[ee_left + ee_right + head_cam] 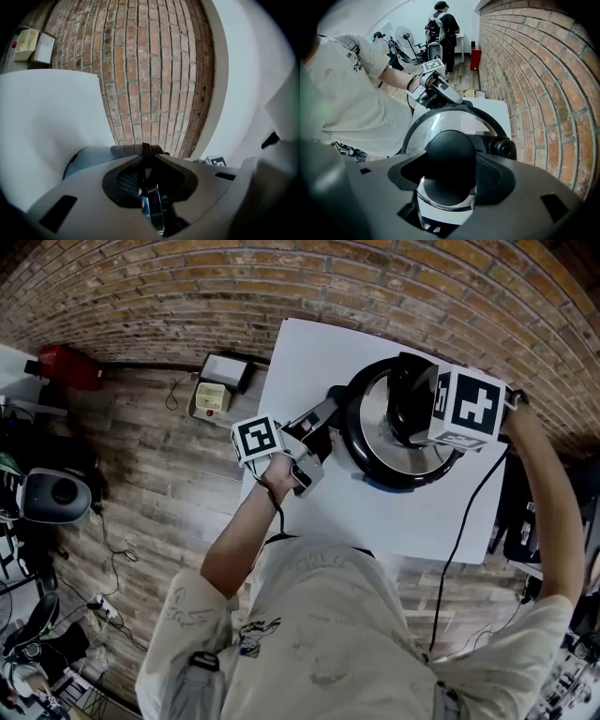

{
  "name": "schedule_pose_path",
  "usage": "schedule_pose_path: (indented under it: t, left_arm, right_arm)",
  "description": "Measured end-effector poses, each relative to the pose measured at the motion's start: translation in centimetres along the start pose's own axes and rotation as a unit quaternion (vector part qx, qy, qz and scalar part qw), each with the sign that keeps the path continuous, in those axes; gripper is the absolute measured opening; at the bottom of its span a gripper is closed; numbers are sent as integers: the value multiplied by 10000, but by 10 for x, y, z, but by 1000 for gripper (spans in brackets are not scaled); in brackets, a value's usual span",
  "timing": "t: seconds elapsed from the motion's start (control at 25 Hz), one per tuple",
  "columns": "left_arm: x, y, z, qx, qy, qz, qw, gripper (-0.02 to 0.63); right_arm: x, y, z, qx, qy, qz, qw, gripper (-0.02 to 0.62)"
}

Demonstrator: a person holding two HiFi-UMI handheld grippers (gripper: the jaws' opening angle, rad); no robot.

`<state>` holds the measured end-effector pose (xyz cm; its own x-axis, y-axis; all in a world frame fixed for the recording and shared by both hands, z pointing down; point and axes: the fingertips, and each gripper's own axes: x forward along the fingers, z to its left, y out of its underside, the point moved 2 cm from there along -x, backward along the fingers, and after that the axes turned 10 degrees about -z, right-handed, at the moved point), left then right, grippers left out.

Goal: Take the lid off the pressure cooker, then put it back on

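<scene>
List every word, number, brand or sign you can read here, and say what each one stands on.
No word or number is legible in any view.
On the left marker cube: a black-and-white square pattern, no letters.
On the right marker cube: the same kind of pattern, no letters.
The shirt print: too faint and blurred to read.
The pale patch on the pressure cooker lid: too small to read.

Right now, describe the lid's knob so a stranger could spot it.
On the white table sits a pressure cooker with a shiny lid. The knob is the black ball at its centre, clamped in the jaws of the right gripper.
</scene>
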<state>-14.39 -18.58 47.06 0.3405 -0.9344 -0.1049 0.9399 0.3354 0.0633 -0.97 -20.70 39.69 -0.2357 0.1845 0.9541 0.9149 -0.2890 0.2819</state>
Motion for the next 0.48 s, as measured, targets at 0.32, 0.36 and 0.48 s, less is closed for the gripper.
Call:
schedule_pose_path:
  t: [0.32,0.36,0.48]
  left_arm:
    - [-4,-10,2,539,-281,-134,9981,109]
    - [-7,-14,3,603,-355,-211,9973,115]
    - [-17,-34,5,938,-634,-468,9925,132]
  right_arm:
    - [-39,-21,8,-30,349,-990,9945,365]
    - [-45,-23,11,-41,441,-1177,9921,365]
    - [-64,-23,19,-41,765,-1774,9811,365]
